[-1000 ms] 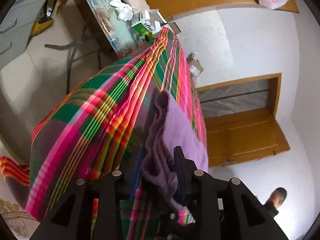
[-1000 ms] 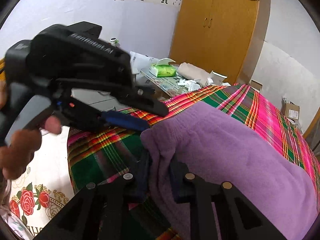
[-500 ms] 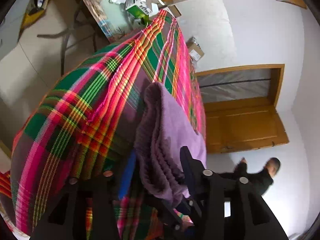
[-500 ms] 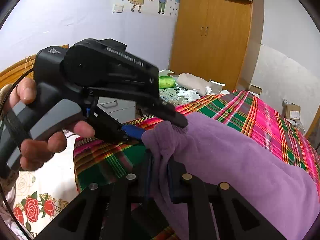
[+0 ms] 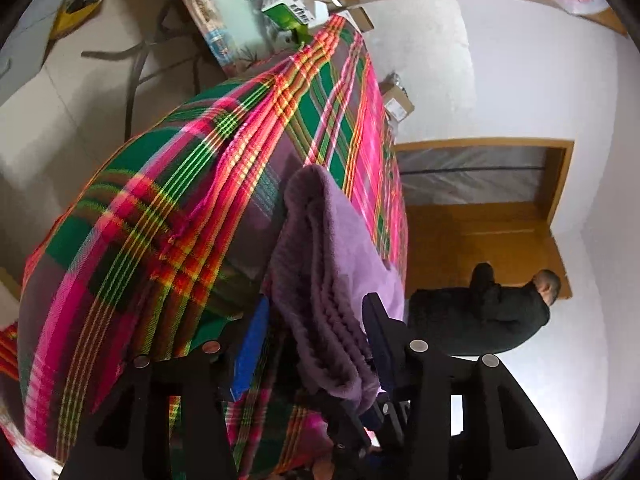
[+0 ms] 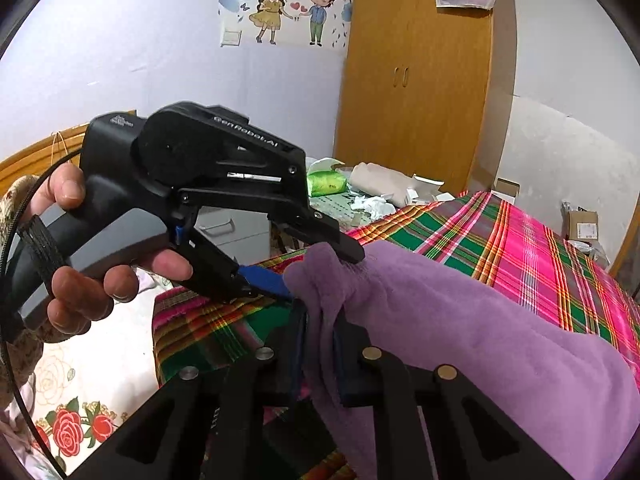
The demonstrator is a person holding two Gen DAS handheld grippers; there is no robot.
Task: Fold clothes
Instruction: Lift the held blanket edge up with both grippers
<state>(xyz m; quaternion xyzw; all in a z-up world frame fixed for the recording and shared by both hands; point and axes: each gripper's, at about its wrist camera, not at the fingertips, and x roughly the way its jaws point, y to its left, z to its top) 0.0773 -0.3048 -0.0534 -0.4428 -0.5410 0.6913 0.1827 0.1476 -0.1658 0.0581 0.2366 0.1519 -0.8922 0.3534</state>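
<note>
1. Garment [image 6: 460,328]: purple fleece, lying on the plaid bedspread [image 6: 520,240], one edge bunched and raised.
2. Left gripper [image 6: 316,268]: held in a hand [image 6: 84,276]; fingers clamped on the bunched garment edge.
3. Right gripper [image 6: 320,344]: fingers clamped on the same edge, just beside the left gripper.
4. Wardrobe [image 6: 416,80]: beyond the bed.

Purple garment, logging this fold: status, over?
Left gripper and right gripper both shut on purple garment, side by side at one edge. Garment raised over plaid bedspread. Nothing obstructing.
</note>
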